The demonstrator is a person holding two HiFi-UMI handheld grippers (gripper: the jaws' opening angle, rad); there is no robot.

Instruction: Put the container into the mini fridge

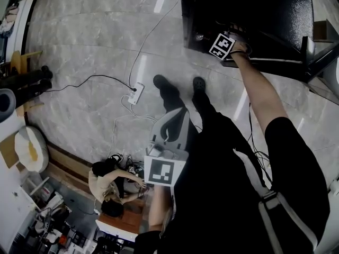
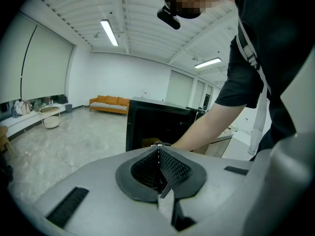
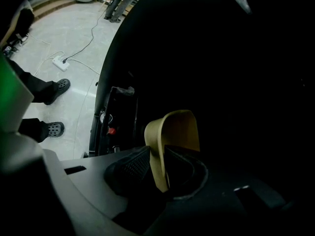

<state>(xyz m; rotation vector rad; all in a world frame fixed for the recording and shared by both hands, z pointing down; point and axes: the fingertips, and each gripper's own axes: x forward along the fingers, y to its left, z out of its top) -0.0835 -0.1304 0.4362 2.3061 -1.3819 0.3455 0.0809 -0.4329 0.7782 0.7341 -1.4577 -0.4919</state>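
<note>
The black mini fridge (image 1: 249,15) stands on the floor with its front open. My right gripper (image 1: 220,42) reaches into its dark inside (image 3: 236,58). There the tan container (image 3: 174,132) stands upright, one thin wall of it between the jaws of my right gripper (image 3: 158,151). A dark gap shows to the right of that wall, so the jaws are open. My left gripper (image 1: 172,121) hangs low in front of the person's body, away from the fridge (image 2: 152,122). Its (image 2: 158,147) pads meet at the tip with nothing between them. The container (image 2: 150,142) peeks out of the fridge in that view.
A white power strip (image 1: 135,94) with cables lies on the grey marble floor left of the fridge. The person's black shoes (image 1: 164,83) stand beside it. Someone crouches by a wooden platform (image 1: 108,187) at lower left. An orange sofa (image 2: 109,103) stands far back.
</note>
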